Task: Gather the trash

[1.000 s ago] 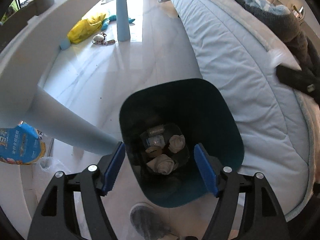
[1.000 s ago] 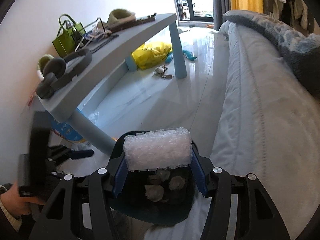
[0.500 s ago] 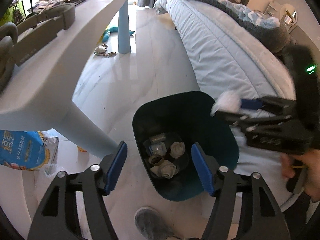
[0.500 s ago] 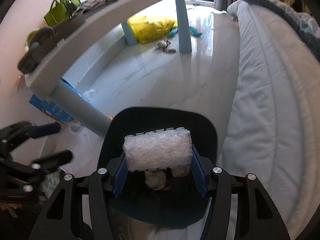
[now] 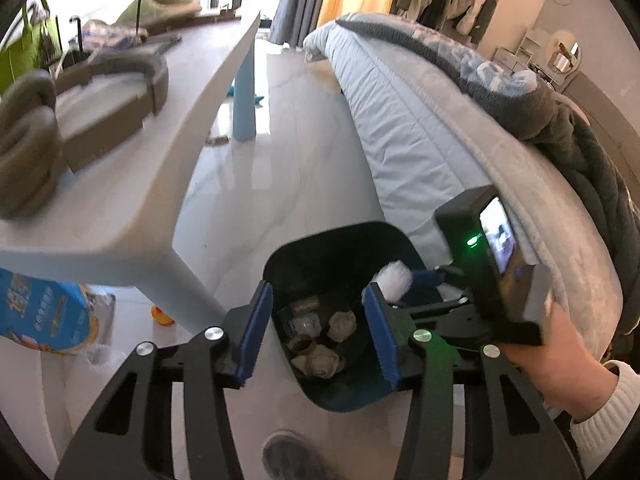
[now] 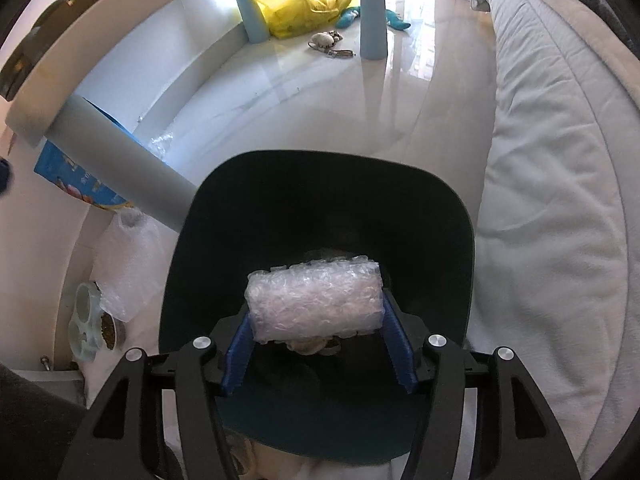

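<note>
A dark teal trash bin [image 5: 340, 248] stands on the floor between the table and the bed, with crumpled paper and several small scraps [image 5: 324, 360] inside. My right gripper [image 6: 316, 344] is shut on a wad of bubble wrap [image 6: 316, 300] and holds it over the bin's mouth [image 6: 320, 208]. The same wad shows white [image 5: 394, 280] at the right gripper's tip in the left wrist view. My left gripper [image 5: 316, 332] is open and empty, above the bin's near left side.
A pale blue table [image 5: 168, 184] with headphones [image 5: 28, 136] is on the left; its leg [image 6: 124, 164] stands beside the bin. The bed [image 6: 560, 184] runs along the right. A blue package [image 5: 40, 312], a plastic bag [image 6: 128, 264] and a pet bowl [image 6: 88, 328] lie left of the bin.
My right gripper has moved forward and down over the bin with the bubble wrap. My left gripper has risen and tilted up, so the tabletop and bed show more.
</note>
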Demonstrator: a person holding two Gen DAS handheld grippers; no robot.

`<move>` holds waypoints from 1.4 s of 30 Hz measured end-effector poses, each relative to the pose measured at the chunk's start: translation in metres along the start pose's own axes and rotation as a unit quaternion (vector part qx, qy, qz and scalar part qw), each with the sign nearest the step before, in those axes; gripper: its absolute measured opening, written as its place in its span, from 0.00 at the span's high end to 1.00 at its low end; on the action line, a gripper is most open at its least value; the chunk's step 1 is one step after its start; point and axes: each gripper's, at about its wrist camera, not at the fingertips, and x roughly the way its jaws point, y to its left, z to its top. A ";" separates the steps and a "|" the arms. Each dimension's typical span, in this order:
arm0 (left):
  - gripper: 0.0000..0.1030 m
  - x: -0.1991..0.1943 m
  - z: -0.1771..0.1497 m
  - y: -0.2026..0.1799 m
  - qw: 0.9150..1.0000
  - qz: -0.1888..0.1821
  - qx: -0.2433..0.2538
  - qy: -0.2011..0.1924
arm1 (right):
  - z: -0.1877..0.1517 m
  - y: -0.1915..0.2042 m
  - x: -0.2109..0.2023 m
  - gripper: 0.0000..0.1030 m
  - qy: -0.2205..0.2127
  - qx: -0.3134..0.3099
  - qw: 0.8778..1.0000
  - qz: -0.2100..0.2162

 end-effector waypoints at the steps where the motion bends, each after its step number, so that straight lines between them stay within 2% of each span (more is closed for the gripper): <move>1: 0.51 -0.004 0.002 -0.001 1.000 0.000 0.001 -0.005 | 0.000 0.000 0.000 0.37 0.000 0.000 1.000 -0.002; 3: 0.51 -0.014 0.005 -0.007 1.000 -0.001 0.007 -0.016 | 0.000 -0.001 -0.001 0.34 0.000 0.001 1.000 -0.001; 5: 0.51 -0.026 0.006 -0.014 0.999 0.013 0.019 -0.036 | 0.000 -0.001 -0.005 0.34 -0.005 0.000 1.000 -0.001; 10: 0.53 -0.056 0.010 -0.029 0.996 0.014 0.035 -0.078 | -0.002 0.000 -0.021 0.34 -0.020 -0.007 1.000 0.002; 14: 0.56 -0.076 0.008 -0.033 0.994 0.019 0.023 -0.103 | -0.005 -0.002 -0.044 0.34 -0.044 -0.011 0.999 0.005; 19: 0.40 -0.098 0.006 -0.046 0.990 0.038 0.023 -0.134 | -0.009 -0.006 -0.085 0.33 -0.098 -0.012 0.995 0.017; 23: 0.17 -0.114 0.003 -0.057 0.986 0.048 0.025 -0.157 | -0.017 -0.008 -0.119 0.33 -0.142 -0.018 0.990 0.016; 25: 0.10 -0.121 0.001 -0.064 0.984 0.052 0.026 -0.166 | -0.023 -0.012 -0.135 0.33 -0.163 -0.019 0.986 0.007; 30: 0.06 -0.135 -0.004 -0.081 0.982 0.061 0.025 -0.179 | -0.048 -0.025 -0.176 0.33 -0.210 -0.011 0.977 -0.015; 36: 0.03 -0.147 -0.016 -0.099 0.979 0.071 0.025 -0.192 | -0.091 -0.053 -0.225 0.33 -0.257 0.029 0.965 -0.046; 40: 0.03 -0.160 -0.024 -0.111 0.973 0.084 0.029 -0.214 | -0.126 -0.070 -0.265 0.33 -0.284 0.049 0.954 -0.088; 41: 0.03 -0.164 -0.025 -0.114 0.972 0.085 0.031 -0.219 | -0.133 -0.073 -0.273 0.30 -0.290 0.054 0.951 -0.096; 42: 0.03 -0.168 -0.026 -0.117 0.970 0.086 0.033 -0.224 | -0.146 -0.078 -0.288 0.22 -0.302 0.064 0.945 -0.108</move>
